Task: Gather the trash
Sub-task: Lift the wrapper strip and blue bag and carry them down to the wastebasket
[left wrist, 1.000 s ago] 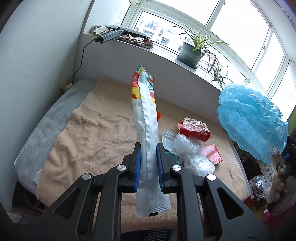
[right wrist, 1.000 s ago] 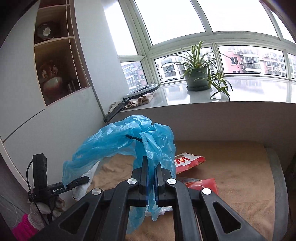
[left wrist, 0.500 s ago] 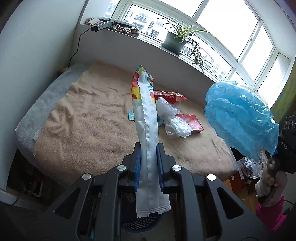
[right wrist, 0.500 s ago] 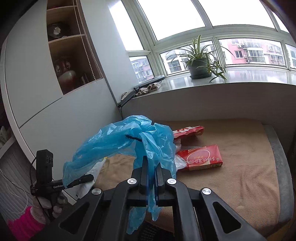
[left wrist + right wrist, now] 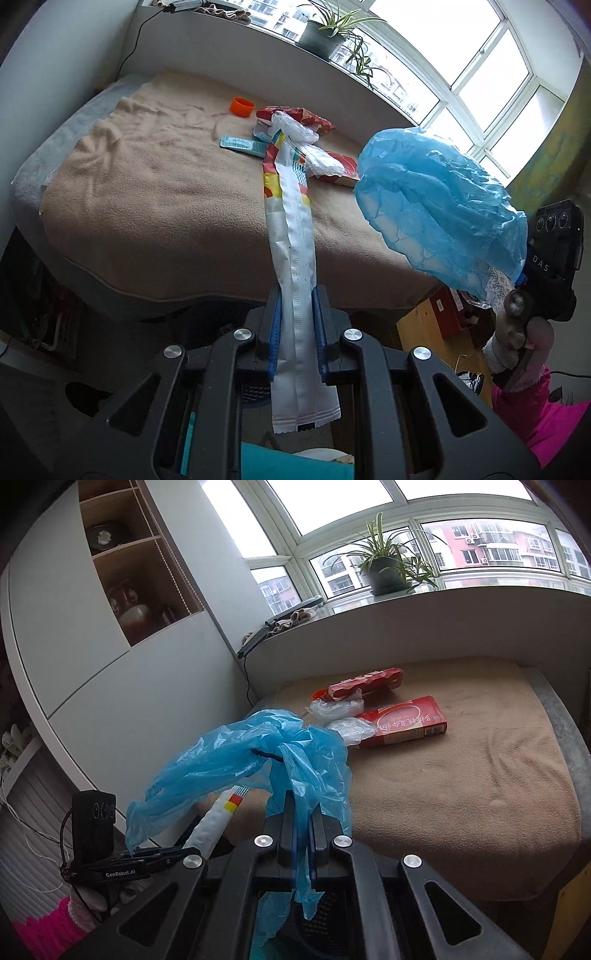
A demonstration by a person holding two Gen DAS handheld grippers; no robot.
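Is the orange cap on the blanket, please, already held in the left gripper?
No, the left gripper is shut on the long white wrapper, while the orange cap lies on the blanket.

Windows [image 5: 369, 513]: bright, curving from 12 to 2 o'clock
Sill: potted plant [image 5: 388, 568]
Bed [image 5: 480, 794]: tan blanket
Shelves [image 5: 140, 583]: 10 o'clock
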